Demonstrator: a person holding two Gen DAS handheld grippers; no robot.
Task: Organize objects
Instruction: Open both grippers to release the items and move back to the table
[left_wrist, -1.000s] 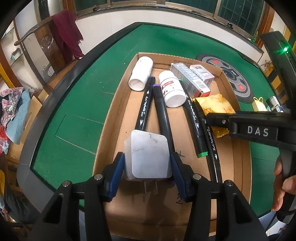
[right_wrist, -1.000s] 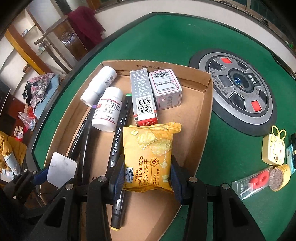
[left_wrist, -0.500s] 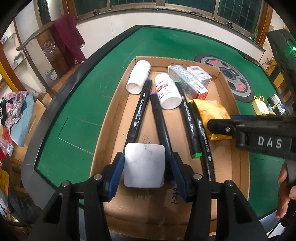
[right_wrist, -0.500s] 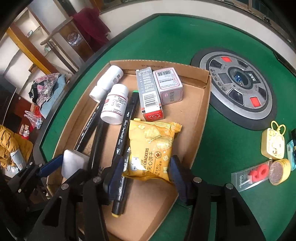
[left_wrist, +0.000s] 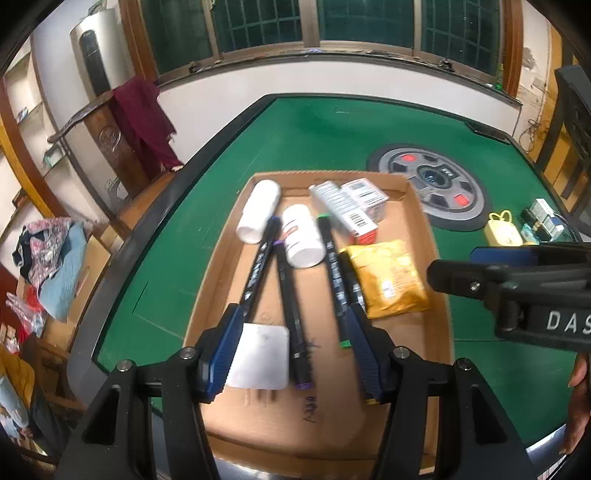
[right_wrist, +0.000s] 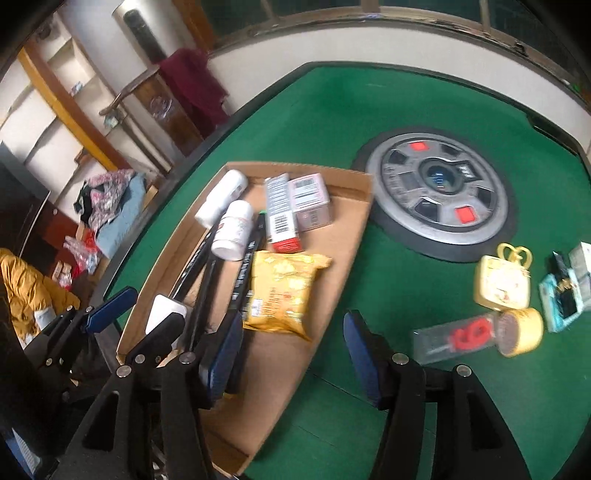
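A white plug charger (left_wrist: 258, 356) lies flat in the cardboard tray (left_wrist: 406, 369), near its front edge. My left gripper (left_wrist: 293, 347) hovers over it with its jaws opening; the charger sits by the left pad and the right pad stands well clear of it. A yellow cracker bag (right_wrist: 280, 291) rests in the tray (right_wrist: 332, 251) beside several black markers (right_wrist: 251, 258). My right gripper (right_wrist: 291, 354) hangs behind the bag, jaws opening, with nothing between them. The left gripper (right_wrist: 140, 317) shows at the tray's left side in the right wrist view.
The tray also holds two white bottles (left_wrist: 301, 240), two small boxes (left_wrist: 345, 212) and black markers (left_wrist: 291, 295). On the green table to the right lie a round grey disc (right_wrist: 439, 206), a yellow case (right_wrist: 502, 284), a tape roll (right_wrist: 521, 330) and a clear pack (right_wrist: 458, 338).
Both grippers have pulled back and risen with their jaws widening. The charger has left the left pads and the cracker bag has left the right pads; both now lie in the tray.
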